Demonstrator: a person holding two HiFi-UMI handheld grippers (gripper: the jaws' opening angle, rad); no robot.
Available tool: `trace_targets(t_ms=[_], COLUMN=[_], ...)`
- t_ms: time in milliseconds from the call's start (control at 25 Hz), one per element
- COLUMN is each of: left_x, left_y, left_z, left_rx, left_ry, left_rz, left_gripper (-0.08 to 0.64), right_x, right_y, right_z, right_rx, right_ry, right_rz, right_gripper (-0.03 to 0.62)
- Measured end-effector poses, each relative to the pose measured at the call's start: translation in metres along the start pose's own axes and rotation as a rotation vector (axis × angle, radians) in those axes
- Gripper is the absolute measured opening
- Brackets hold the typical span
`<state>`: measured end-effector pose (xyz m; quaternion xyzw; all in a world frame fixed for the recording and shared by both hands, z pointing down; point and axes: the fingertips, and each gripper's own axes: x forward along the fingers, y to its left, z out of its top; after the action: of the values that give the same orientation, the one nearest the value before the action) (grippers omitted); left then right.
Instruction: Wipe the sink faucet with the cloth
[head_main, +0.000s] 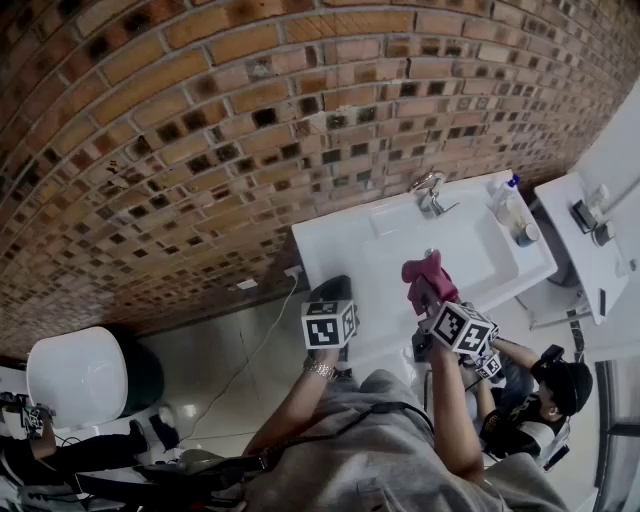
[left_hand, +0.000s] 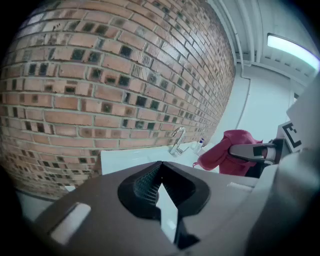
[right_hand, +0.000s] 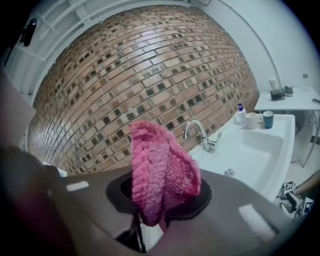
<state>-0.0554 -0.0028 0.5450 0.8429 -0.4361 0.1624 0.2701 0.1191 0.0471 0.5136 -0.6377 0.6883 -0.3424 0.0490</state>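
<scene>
faucet (head_main: 432, 195) stands at the back rim of the white sink (head_main: 330, 240), against the brick wall (head_main: 200, 120), its curved spout over the basin. the cloth (head_main: 425, 278) – pink and knitted – is not touching it yet: it is over the front part of the basin, bunched and pinched in the right gripper (head_main: 425, 295), jaws clamped on its lower folds so most of it stands out past the tips. the left gripper (head_main: 330, 295) hovers at the sink's front left edge, jaws pressed together with nothing between them.

the step in hand, as i judge it, is carrying the cloth across the basin to the faucet. to do it well, lead with the loose bulk of cloth, not the jaw tips, so soft knit meets the metal rather than hard plastic. come in at the spout's arch, press lightly, then draw the cloth down the neck to the base and lever – a stroke each side would cover more than one pass. keep the clamp firm, since a snag on the lever could pull the cloth free. the bottle (head_main: 508, 200) and cup (head_main: 525, 235) sit on the rim to the faucet's right, so sweep away from them. the left gripper looks best kept clear of the right one's path.
</scene>
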Motion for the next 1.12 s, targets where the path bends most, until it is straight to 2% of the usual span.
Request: trace_targets(t_ms=[160, 560, 760, 840, 960, 1040, 1120], left_x=[0.016, 0.051, 0.073, 0.087, 0.097, 0.099, 0.102], left_y=[0.014, 0.065, 0.075, 0.072, 0.067, 0.064, 0.062], left_z=[0.005, 0.056, 0.067, 0.072, 0.065, 0.054, 0.051], left_rx=[-0.037, -0.081, -0.079, -0.073, -0.074, -0.077, -0.072], left_ry=[0.029, -0.012, 0.005, 0.01, 0.039, 0.068, 0.078], left_rz=[0.011, 0.117, 0.155, 0.148, 0.147, 0.149, 0.148], left_gripper=[0.012, 0.012, 0.012, 0.012, 0.012, 0.014, 0.012], right_x=[0.05, 0.221, 0.269, 0.277, 0.285, 0.292, 0.295], right_y=[-0.006, -0.114, -0.139, -0.143, -0.147, -0.138, -0.109], right_z=[0.005, 0.079, 0.081, 0.074, 0.051, 0.027, 0.014], right_rx=[-0.099, -0.429, -0.556, -0.566, -0.554, -0.596, -0.692], right_ry=[0.1, 0.278, 0.33, 0.33, 0.362, 0.417, 0.422], right_rz=[-0.016, -0.193, -0.241, -0.234, -0.181, -0.1, 0.004], right_gripper=[0.084, 0.084, 0.086, 0.084, 0.083, 0.083, 0.08])
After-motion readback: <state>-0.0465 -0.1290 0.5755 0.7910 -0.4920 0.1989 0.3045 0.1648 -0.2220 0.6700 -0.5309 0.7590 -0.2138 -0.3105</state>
